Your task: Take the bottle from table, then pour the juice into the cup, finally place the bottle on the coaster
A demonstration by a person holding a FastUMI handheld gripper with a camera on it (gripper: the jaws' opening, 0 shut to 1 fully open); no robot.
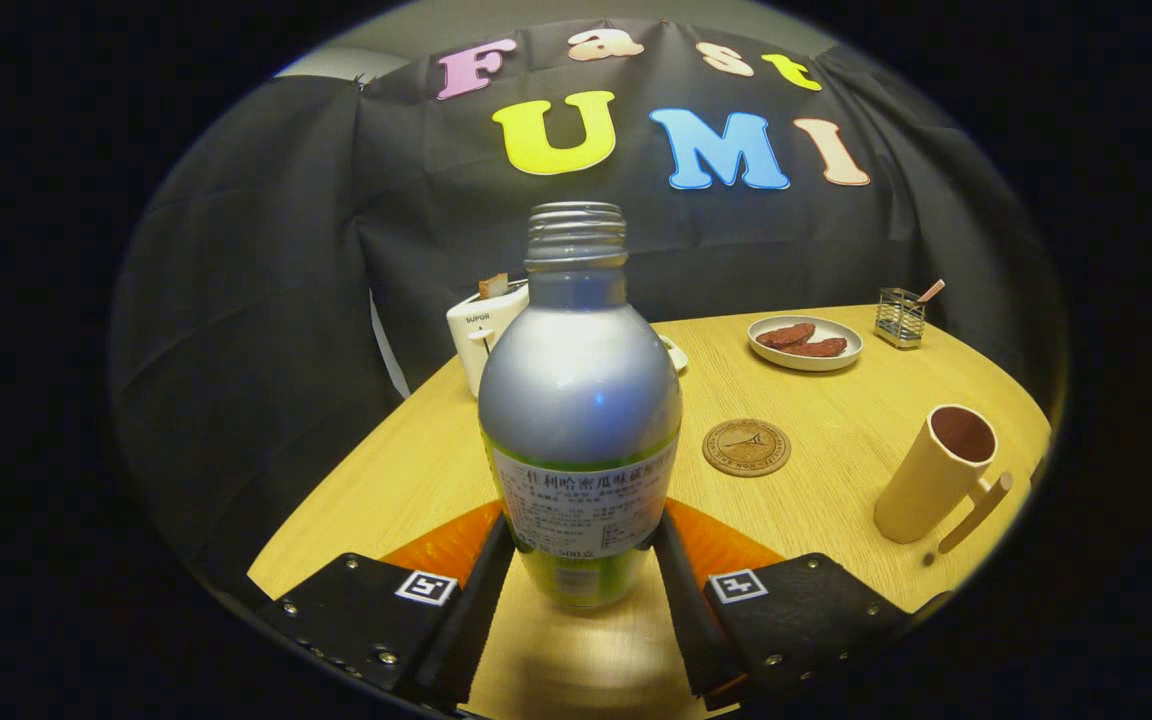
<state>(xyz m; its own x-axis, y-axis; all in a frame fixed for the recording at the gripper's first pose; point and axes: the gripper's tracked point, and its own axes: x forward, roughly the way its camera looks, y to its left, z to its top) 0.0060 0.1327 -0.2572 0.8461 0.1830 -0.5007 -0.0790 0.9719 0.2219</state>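
Between the two black fingers (481, 590) of the tool (581, 585), the bottle (581, 420) is held upright, with both fingers pressed against the lower sides of its labelled body. The bottle is silver above and green at the base, its threaded neck is uncapped, and it is seen just above the pale wooden counter (836, 480), on which a shadow is cast beneath it. Whether its base touches the counter cannot be told.

Beyond the fingers and to the right of the bottle, a round brown coaster (746, 447) is laid flat on the counter, near the bottle but apart from it. Further right, a beige cup (936, 475) with a handle is seen, its dark inside turned upward; it appears tilted by the lens. No object is seen between the bottle and the coaster, nor between the coaster and the cup.

Behind the bottle on its left, a white toaster (481, 325) with a slice in its slot is partly hidden by the bottle. At the far side of the counter, a white plate (804, 358) bearing two reddish-brown pieces is set, and just beside it a small wire holder (900, 318) with a stick in it.
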